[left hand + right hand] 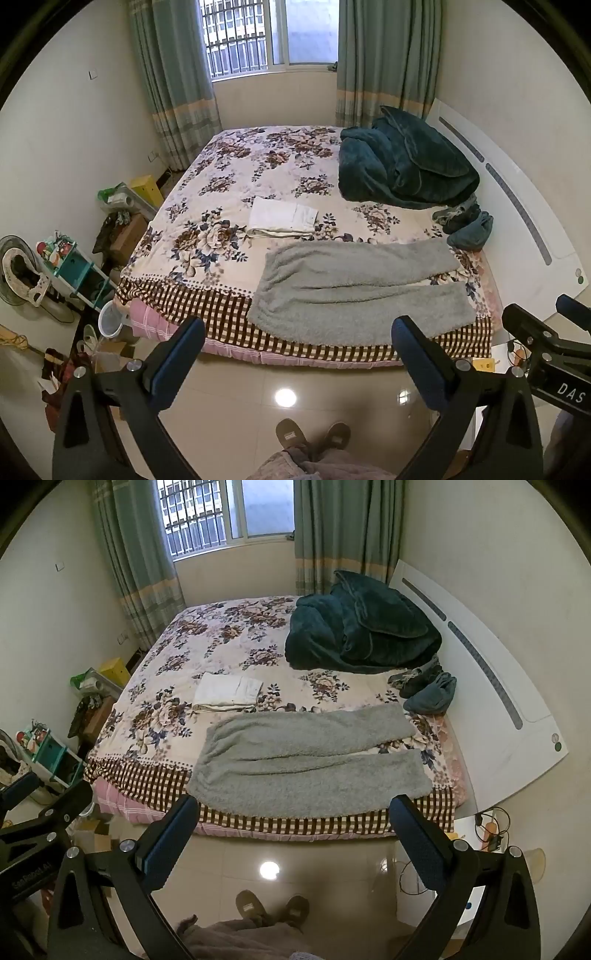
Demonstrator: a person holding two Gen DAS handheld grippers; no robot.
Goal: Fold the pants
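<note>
Left wrist view first: ahead of my left tool (pixel 299 334) and below it lies the bed (pixel 236 177), and on its near edge, just beyond my fingertips, the grey fleece pants (pixel 354 284) lie flat — waistband to the left, two legs running off to the right and splayed apart. The biggest risk, as I judge it, is the bed cover: the fleece is thick, so a pinch at the hem could catch the checked border (pixel 207 310) beneath and drag it up with the fold. Next, the near leg sits right at the mattress edge — a careless lift could slide the pants onto the floor. Smaller still, the folded white cloth (pixel 282 218) just past the far leg could be swept if I carry the fold too far.

Both tools hang over the tiled floor short of the bed, tilted steeply down and forward. My left tool is spread wide with nothing between its fingers; my right tool (pixel 295 816), beside it to the right, is equally wide and empty, its gap framing the near leg.
</note>
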